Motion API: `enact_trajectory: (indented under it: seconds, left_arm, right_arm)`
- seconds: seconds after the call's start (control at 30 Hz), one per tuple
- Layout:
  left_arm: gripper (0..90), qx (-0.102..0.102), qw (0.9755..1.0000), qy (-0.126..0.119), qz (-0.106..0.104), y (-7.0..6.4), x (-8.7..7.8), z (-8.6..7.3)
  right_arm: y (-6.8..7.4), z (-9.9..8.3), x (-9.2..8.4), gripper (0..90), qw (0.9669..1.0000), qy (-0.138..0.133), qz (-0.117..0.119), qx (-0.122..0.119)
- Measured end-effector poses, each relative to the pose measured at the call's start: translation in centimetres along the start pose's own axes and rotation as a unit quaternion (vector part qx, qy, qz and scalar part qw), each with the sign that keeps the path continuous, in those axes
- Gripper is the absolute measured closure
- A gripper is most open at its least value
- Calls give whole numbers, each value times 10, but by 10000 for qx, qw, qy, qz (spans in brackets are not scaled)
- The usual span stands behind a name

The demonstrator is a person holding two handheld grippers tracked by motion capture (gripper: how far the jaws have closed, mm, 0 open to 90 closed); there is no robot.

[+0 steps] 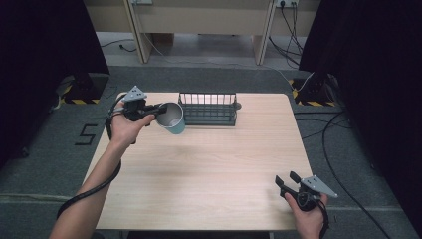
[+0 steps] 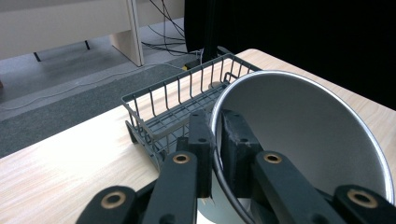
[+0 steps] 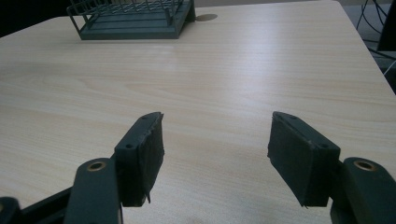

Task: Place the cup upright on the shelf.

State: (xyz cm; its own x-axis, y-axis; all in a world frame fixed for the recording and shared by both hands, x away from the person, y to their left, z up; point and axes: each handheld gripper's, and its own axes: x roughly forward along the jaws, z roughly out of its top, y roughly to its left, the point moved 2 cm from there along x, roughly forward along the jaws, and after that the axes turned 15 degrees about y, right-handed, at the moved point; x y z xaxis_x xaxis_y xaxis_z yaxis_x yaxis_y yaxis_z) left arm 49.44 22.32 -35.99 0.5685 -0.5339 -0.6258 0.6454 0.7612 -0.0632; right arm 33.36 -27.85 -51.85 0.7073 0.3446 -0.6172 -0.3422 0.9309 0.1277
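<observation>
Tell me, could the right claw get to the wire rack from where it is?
Probably yes: the right claw is open, and bare table lies between it and the rack.

A teal metal cup (image 1: 172, 118) with a silvery inside hangs tilted, its rim pinched in the left tongs (image 1: 161, 107), just beside a wire rack (image 1: 207, 108).

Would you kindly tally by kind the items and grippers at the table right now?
Cups: 1, the teal cup, clamped by its rim in the left gripper
Wire racks: 1, the dark rack
Grippers: 2, counting the open right gripper
Total: 4
</observation>
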Motion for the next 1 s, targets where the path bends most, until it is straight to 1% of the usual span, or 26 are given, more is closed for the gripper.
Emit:
enact_trajectory:
  seconds: [0.57,0.8,1.0]
  left_arm:
    - [826,-11,10000,-44,37,3,6,13]
    - [826,-19,9999,-73,94,8,6,23]
    - [826,-18,9999,-91,108,9,7,29]
  right_arm:
    - [1,0,0,364,10000,21,19,19]
    - [1,0,0,366,10000,27,17,14]
    - [0,0,1,366,10000,25,24,7]
